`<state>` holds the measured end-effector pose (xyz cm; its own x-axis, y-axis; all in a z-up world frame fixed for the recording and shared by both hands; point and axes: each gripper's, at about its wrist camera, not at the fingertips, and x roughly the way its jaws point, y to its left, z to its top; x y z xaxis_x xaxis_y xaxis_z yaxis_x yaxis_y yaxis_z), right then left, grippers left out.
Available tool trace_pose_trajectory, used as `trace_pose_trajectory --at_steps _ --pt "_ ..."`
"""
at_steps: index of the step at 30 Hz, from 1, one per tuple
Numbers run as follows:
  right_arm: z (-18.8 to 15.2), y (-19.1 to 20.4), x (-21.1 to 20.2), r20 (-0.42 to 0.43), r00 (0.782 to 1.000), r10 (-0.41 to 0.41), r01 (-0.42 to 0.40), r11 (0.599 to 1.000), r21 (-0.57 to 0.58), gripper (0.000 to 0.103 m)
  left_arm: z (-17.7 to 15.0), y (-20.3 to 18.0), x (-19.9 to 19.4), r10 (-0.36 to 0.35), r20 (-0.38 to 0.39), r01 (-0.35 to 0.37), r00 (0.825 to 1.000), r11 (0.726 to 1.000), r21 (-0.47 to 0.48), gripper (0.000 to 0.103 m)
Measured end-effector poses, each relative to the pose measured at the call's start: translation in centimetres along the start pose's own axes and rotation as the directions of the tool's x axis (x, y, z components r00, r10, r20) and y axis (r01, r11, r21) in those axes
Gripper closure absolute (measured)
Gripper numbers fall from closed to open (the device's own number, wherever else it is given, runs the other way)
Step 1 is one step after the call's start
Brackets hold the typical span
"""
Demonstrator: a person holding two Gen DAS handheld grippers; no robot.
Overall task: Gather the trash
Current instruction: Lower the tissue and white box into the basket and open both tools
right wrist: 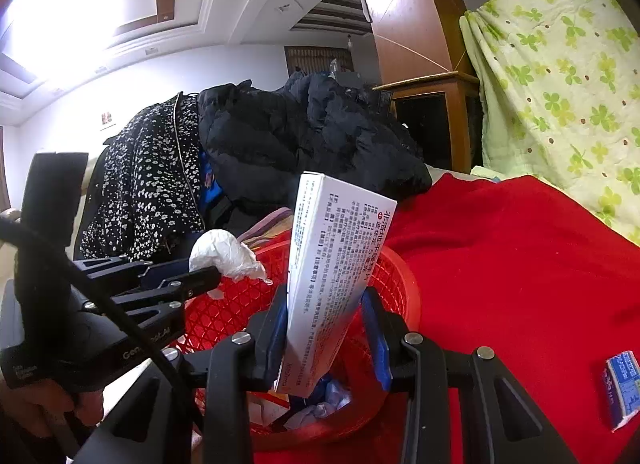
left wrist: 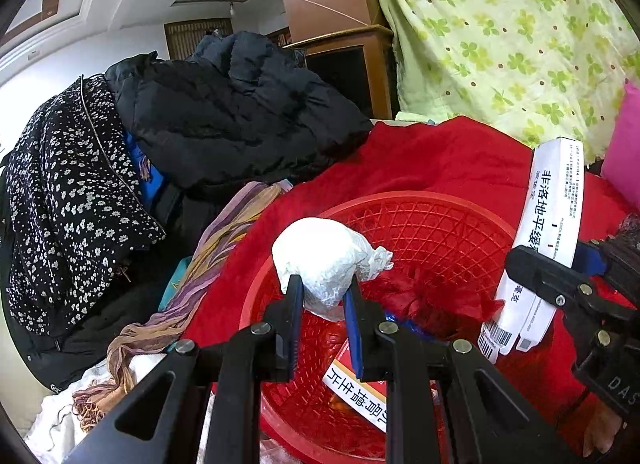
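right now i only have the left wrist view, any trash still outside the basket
Observer: Yes. A small blue box lies on the red blanket, to the right of the red basket.
Operator: ok, my tissue wad goes in first. is the white box over the basket
Observer: Yes. The white box is tilted in the right gripper, and its lower end hangs over the basket's inside, above crumpled paper.
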<state>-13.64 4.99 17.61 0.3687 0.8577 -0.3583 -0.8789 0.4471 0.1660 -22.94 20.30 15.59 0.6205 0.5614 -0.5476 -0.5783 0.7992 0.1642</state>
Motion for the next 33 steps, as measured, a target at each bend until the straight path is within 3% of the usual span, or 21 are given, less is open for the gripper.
trace_pose_trajectory --at_steps 20,22,24,30,33 --pt "-0.4 0.0 0.2 -0.017 1.000 -0.015 0.015 1.000 -0.001 0.064 -0.1 -0.1 1.2 -0.007 -0.047 0.006 0.999 1.000 -0.020 0.077" --pt "-0.5 0.1 0.2 -0.027 1.000 -0.014 0.014 1.000 -0.005 0.061 -0.1 -0.1 1.2 -0.006 -0.052 0.005 0.999 1.000 -0.023 0.073" --pt "-0.5 0.2 0.1 -0.026 1.000 -0.017 0.017 1.000 -0.010 0.047 -0.1 -0.1 1.2 0.005 -0.052 -0.006 0.999 1.000 -0.023 0.057" --pt "-0.4 -0.2 -0.6 -0.010 1.000 -0.022 0.022 1.000 -0.010 0.046 -0.1 -0.2 0.9 0.026 -0.047 -0.028 0.999 0.999 -0.026 0.041" --pt "-0.3 -0.8 -1.2 -0.002 0.999 -0.033 0.033 0.999 0.007 0.046 -0.1 -0.3 0.8 0.027 -0.049 -0.028 0.998 0.999 -0.028 0.039"
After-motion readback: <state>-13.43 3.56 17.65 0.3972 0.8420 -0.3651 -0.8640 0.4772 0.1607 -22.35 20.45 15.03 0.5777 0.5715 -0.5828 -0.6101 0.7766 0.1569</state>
